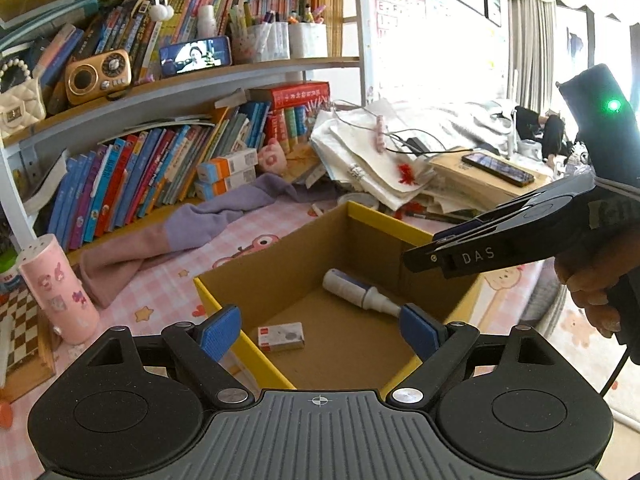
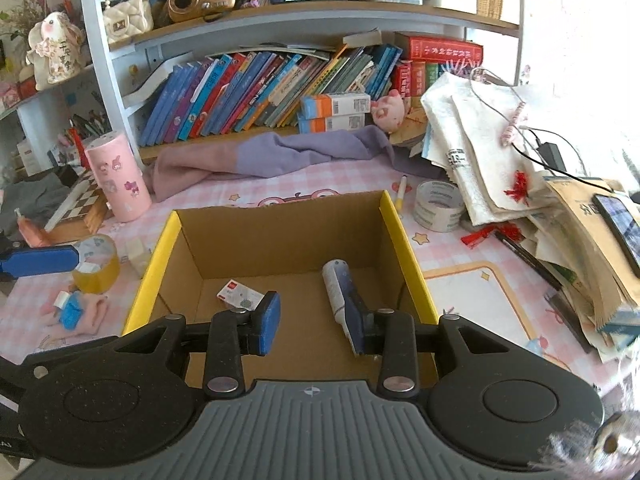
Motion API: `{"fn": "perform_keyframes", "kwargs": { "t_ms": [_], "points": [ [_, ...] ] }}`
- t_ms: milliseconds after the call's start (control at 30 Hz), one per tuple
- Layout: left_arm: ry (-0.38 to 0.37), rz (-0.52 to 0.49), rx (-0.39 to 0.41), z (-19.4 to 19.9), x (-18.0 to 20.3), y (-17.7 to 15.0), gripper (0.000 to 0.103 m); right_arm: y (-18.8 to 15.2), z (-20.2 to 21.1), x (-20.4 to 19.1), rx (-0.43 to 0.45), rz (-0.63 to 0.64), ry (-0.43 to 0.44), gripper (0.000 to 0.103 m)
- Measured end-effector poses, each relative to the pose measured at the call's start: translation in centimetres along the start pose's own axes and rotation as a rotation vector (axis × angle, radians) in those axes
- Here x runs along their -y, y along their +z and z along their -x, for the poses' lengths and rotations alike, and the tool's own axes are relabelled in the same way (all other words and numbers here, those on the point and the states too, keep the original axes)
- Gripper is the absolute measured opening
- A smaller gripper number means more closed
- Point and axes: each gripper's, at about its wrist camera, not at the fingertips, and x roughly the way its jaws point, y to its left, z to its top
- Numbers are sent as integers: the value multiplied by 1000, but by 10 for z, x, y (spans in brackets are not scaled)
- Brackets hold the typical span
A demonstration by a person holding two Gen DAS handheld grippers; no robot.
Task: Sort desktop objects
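The right hand-held gripper [image 2: 311,323], bottom centre, hides part of the white-and-blue tube [image 2: 338,289]; its blue pads sit fairly close together with nothing between them. The left hand-held gripper [image 1: 320,332] gapes wide, empty. The tube and a small white-and-red carton [image 2: 240,295] lie in the yellow-edged cardboard box [image 2: 394,216] mid-frame on the desk [image 2: 460,248].

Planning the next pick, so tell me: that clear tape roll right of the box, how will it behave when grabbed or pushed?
The clear tape roll lies flat on its side face, so it probably slides rather than rolls. Its hollow ring looks stiff and fairly light. The glossy outer surface may be slippery.
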Motion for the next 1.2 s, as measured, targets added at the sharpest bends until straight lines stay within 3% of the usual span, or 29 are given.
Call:
{"fn": "perform_keyframes", "kwargs": {
  "t_ms": [733,1200],
  "points": [
    [-29,-3,-54,55,25,-60,89,-81,70,-23,32,-90,-80,33],
    [24,35,-104,93,27,-106,89,-124,93,-55,-7,-86,-65,34]
  ]
}}
